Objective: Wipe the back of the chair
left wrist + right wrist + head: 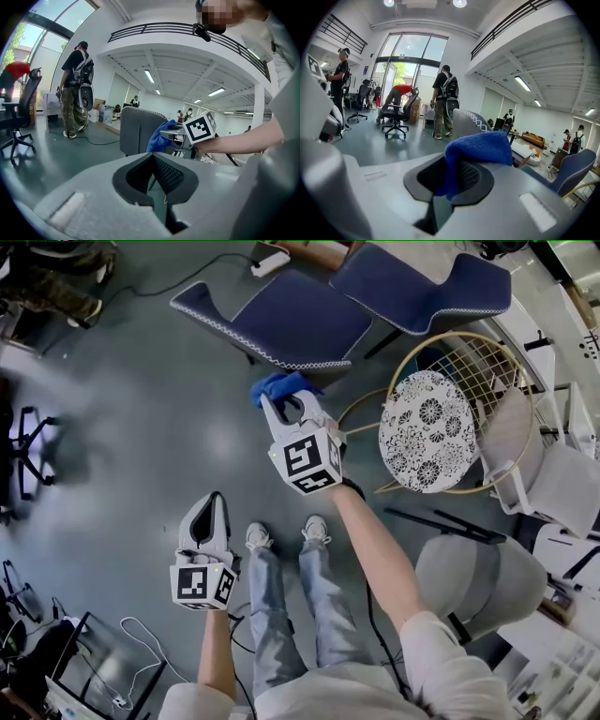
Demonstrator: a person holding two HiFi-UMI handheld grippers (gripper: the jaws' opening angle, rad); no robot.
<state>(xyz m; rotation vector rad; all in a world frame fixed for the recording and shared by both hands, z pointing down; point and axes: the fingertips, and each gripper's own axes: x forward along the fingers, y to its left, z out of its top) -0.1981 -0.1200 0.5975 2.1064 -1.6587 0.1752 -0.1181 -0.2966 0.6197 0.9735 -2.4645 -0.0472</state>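
The blue chair (291, 320) with white edge stitching stands just beyond my right gripper (282, 403). That gripper is shut on a blue cloth (277, 386), held just short of the chair's near edge. In the right gripper view the cloth (480, 147) bulges out from between the jaws, and the chair back (469, 123) rises behind it. My left gripper (208, 519) hangs lower, near the person's shoes, shut with nothing in it. The left gripper view shows its jaws together, and beyond them the right gripper (171, 135), the cloth (159, 136) and the chair back (136, 133).
A second blue chair (422, 282) stands behind the first. To the right are a round gold wire chair with a floral cushion (429, 430) and a grey chair (478, 577). An office chair base (28, 451) is at the left. People (443, 101) stand farther off.
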